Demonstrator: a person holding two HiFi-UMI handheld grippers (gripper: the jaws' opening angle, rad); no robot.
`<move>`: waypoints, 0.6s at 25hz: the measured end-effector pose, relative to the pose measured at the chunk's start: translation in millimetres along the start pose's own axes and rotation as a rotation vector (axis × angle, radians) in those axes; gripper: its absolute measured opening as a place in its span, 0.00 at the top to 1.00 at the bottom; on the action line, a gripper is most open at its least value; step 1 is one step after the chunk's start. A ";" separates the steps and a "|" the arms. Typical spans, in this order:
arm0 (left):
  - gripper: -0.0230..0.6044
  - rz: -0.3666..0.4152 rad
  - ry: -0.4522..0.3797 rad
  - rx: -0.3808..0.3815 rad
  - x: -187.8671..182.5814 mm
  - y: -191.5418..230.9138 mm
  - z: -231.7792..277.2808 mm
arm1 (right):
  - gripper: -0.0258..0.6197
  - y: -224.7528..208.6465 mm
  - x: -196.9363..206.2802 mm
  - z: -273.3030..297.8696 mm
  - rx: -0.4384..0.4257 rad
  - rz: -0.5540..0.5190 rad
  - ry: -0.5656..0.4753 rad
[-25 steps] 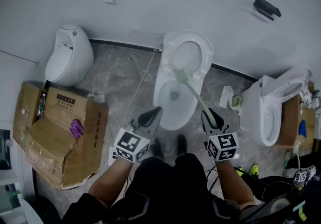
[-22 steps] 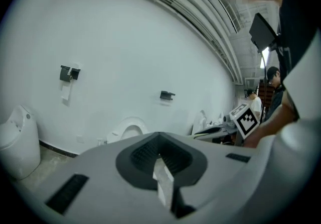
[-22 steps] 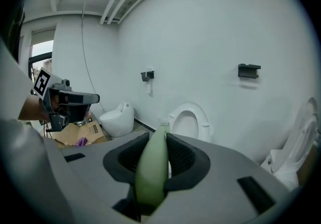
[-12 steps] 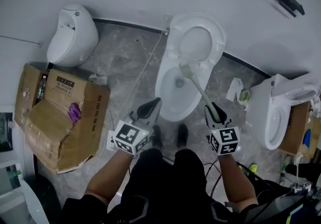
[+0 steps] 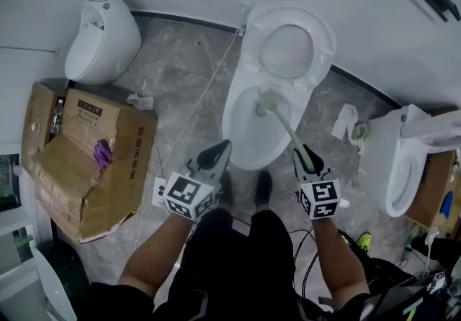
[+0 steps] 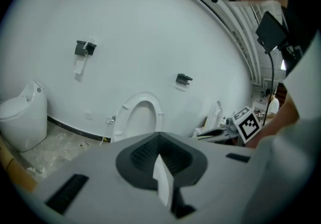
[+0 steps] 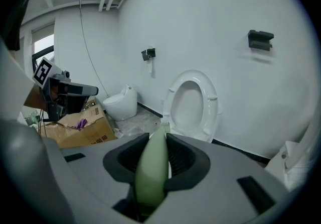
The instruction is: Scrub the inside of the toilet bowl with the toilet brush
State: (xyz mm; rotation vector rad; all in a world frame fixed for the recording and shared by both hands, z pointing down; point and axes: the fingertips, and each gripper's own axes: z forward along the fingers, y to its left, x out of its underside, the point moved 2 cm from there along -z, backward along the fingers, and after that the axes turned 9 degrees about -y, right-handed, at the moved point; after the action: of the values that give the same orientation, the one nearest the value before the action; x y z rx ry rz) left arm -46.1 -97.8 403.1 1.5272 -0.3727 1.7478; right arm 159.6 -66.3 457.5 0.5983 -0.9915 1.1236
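Right gripper (image 7: 156,142): jaws clamped on the pale green handle of the toilet brush (image 7: 152,173), which sits centred between the pads. In the right gripper view the handle runs straight out along the jaw axis toward the raised seat (image 7: 193,105).

Head view: the toilet brush (image 5: 284,129) has its long axis on a diagonal, grip end in the right gripper (image 5: 304,159) near the person, head end pointing away and to the person's left. The head is inside the toilet bowl (image 5: 236,132), in its back half, just below the raised seat (image 5: 292,46). Can't tell if the bristles touch the porcelain.

Left gripper (image 6: 161,156): jaws pressed together, nothing between them. In the head view the left gripper (image 5: 218,154) hovers just beside the bowl's front-left rim, apart from it, tip pointing toward the bowl.

Around: cardboard box (image 5: 86,168) on the floor to the left, small white toilet (image 5: 101,35) against the wall beyond it, second toilet (image 5: 400,168) to the right, crumpled paper (image 5: 348,121) between the two toilets.
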 end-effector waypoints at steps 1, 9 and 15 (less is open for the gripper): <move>0.95 0.000 0.006 -0.001 6.6 3.2 4.3 | 0.79 -1.3 7.2 5.4 -0.003 -0.003 0.008; 0.95 0.009 0.070 0.009 65.6 24.5 34.9 | 0.79 -5.4 75.0 41.6 -0.034 -0.010 0.108; 0.95 -0.023 0.091 -0.002 102.6 39.1 52.8 | 0.79 -6.6 108.7 70.2 -0.051 -0.021 0.146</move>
State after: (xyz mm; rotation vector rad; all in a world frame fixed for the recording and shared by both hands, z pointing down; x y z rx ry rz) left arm -34.6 -122.4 521.8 1.4393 -0.3091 1.7918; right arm 152.6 -76.1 586.6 0.4779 -0.8832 1.1041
